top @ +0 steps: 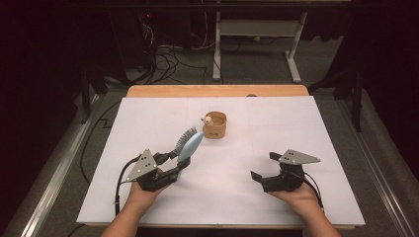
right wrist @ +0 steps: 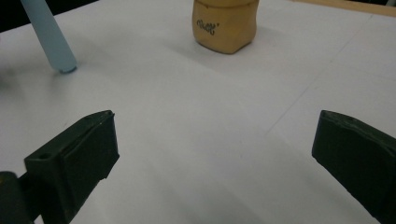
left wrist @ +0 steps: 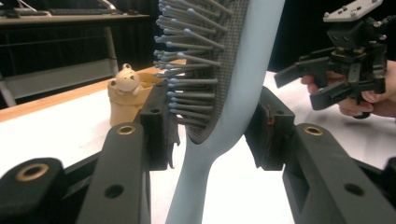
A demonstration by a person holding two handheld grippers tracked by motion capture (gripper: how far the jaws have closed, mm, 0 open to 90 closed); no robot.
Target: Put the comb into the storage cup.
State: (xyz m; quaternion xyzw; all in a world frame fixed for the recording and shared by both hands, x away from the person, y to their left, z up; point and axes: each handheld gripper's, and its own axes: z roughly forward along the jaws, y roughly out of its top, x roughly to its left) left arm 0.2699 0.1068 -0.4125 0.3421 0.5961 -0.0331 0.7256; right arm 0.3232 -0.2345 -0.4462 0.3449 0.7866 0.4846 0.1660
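**Brush between the left jaws, right claw wide and empty**

The pale blue hairbrush (top: 189, 145) stands between the jaws of the left gripper (top: 174, 165), handle down with its tip on the white table (top: 296, 128), head up and leaning away from the hand. In the left gripper view the jaws flank the brush (left wrist: 233, 107) where head narrows to handle: the bristle side faces the left jaw, the smooth back faces the right one. Whether the pads press on it I cannot tell; a slim gap seems to show on each side.

Beyond that claw and a little to its right sits a small tan cup (top: 215, 125) with a little figure (left wrist: 126, 80) perched on its rim, apart from the brush head.

The right gripper (top: 263, 167) is held low over the table, well apart from the left one, jaws spread wide with nothing between them. From its own view the cup (right wrist: 225, 24) lies ahead and the brush handle tip (right wrist: 49, 39) ahead to its left.
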